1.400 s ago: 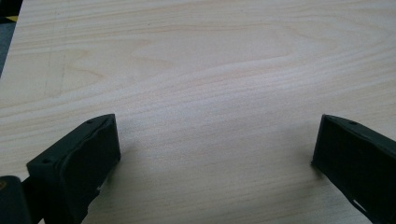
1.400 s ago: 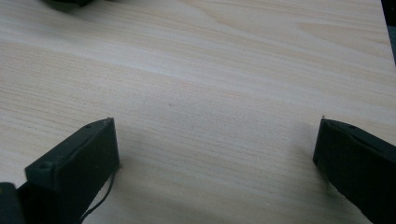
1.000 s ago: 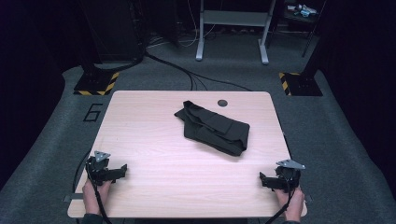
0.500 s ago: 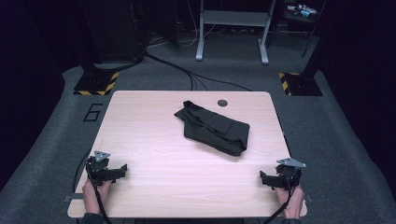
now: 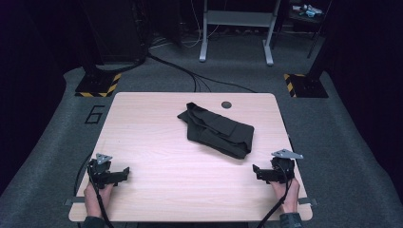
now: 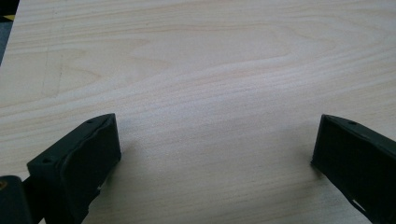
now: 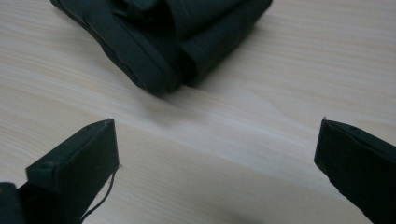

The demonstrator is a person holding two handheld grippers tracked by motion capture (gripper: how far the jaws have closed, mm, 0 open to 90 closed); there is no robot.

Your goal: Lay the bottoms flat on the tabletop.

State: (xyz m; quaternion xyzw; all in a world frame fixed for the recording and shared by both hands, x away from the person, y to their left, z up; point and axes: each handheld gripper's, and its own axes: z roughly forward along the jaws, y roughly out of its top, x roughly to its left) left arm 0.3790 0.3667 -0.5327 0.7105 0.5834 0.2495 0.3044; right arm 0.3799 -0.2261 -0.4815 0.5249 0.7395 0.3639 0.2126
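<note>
- On the grey carpet floor just left of the table we read a dark figure "6", the one piece of writing we can make out.
- Beyond it stands a black base with yellow-and-black hazard stripes, and a matching striped base sits off the far right corner.
- The light wooden table has a pale grain that runs across both gripper views.
- At the near left corner we see the black left gripper, held in the person's left hand, with a grey three-cornered plate on top.
- In the left gripper view its two black fingers stand wide apart, with bare wood between them and nothing held.
- The folded black cloth garment lies a little right of the table's middle, toward the far edge, well apart from both grippers.
- Just beyond the garment a small round dark grommet hole is set in the table near its far edge.
- At the near right corner the black right gripper sits in the person's right hand.
- In the right gripper view its fingers are spread wide and hold nothing; the garment's folded end lies ahead of them, not touching.
</note>
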